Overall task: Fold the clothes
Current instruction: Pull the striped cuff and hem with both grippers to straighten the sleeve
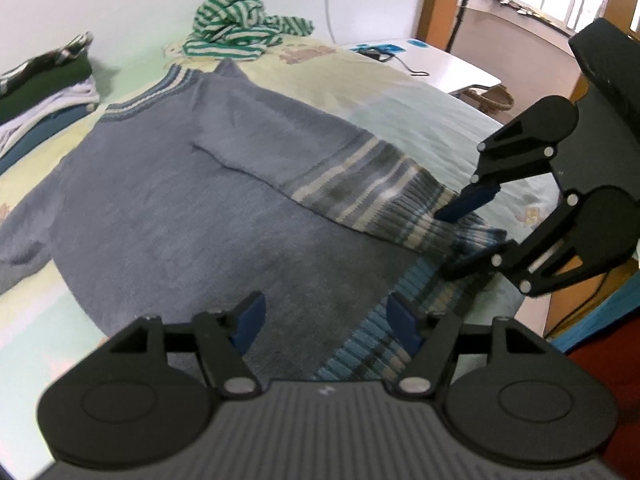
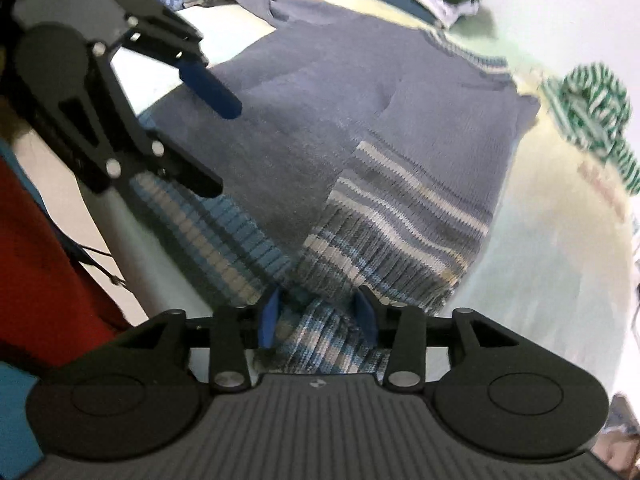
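The grey-blue knit sweater lies flat on the bed w/ its striped sleeve cuff at bottom centre, right claw clenched on it, left claw released over the hem, sleeve running toward upper right.

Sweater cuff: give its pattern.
The cuff is ribbed, with grey, cream and blue stripes; the right wrist view shows it best.

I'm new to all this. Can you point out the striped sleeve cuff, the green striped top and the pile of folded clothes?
Striped sleeve cuff [image 2: 384, 240], right wrist view: ribbed end.
Green striped top [image 1: 236, 24], left wrist view: crumpled middle.
Pile of folded clothes [image 1: 48, 92], left wrist view: stacked side.
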Tool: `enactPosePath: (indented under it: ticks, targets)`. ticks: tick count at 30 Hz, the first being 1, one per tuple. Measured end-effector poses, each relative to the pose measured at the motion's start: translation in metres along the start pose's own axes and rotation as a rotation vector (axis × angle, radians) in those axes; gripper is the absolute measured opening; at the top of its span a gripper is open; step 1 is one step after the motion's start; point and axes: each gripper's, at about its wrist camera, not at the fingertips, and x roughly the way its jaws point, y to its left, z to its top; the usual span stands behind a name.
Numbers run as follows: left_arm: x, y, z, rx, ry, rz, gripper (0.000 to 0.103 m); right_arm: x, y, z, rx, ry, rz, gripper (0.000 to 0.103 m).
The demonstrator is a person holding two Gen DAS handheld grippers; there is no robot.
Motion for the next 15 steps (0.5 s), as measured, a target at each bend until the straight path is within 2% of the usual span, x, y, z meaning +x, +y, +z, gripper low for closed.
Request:
enactPosePath:
  ticks: [1, 3, 6, 12, 15]
  targets:
    - [0.000, -0.001, 0.000, 0.006, -0.001, -0.010, 0.070, -0.002, -0.007, 0.001, 0.044, 0.003, -0.001, 0.023]
    - [0.001, -0.002, -0.001, 0.018, 0.000, -0.027, 0.072, -0.006, -0.028, 0.004, 0.185, 0.012, 0.050, 0.021]
    - [0.002, -0.005, -0.004, 0.039, 0.004, -0.031, 0.073, -0.015, -0.047, 0.007, 0.289, 0.000, 0.080, 0.020]
    - [0.007, -0.005, -0.015, 0.037, 0.045, -0.051, 0.077, -0.015, -0.054, 0.012, 0.327, 0.016, 0.117, 0.021]
    - [0.003, -0.004, -0.024, 0.058, 0.055, -0.047, 0.077, -0.012, -0.049, 0.006, 0.325, 0.068, 0.144, 0.025]
